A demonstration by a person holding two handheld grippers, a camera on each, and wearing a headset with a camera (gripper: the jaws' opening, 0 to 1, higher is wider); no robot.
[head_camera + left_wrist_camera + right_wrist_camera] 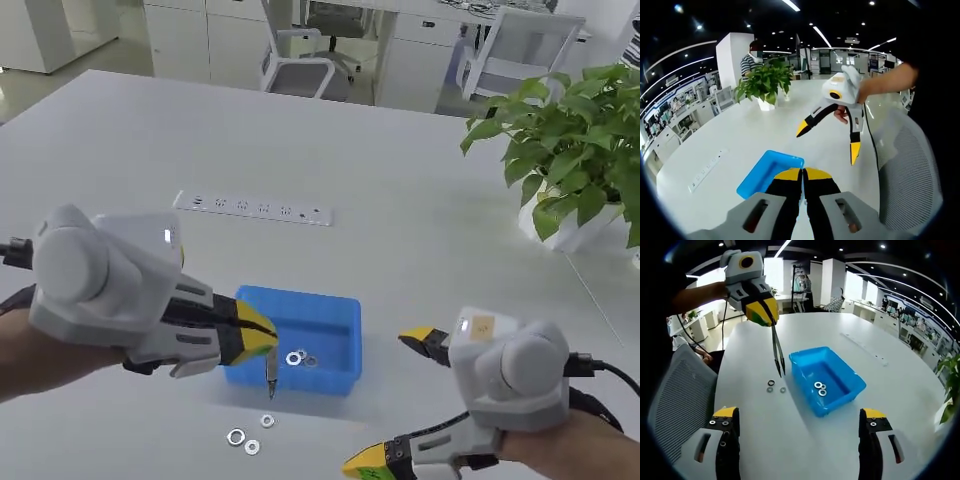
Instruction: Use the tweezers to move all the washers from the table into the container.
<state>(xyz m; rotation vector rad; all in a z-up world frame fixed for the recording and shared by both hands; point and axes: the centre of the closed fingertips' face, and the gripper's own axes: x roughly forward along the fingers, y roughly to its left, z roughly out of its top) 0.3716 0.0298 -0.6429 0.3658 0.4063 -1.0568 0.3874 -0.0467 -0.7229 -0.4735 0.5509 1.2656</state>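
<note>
Three washers lie on the worktop just beside the blue box, more inside it. Left gripper pinches the tweezers by the box. Right gripper is wide open.

Blue open-top rectangular container, lower centre of head view. Holds three silver ring washers near front wall. Three loose washers flat on white table, bottom centre, clustered just in front of container. Thin metal tweezers clamped in left gripper, pointing down, tips close together, hanging beside container above loose washers.
</note>
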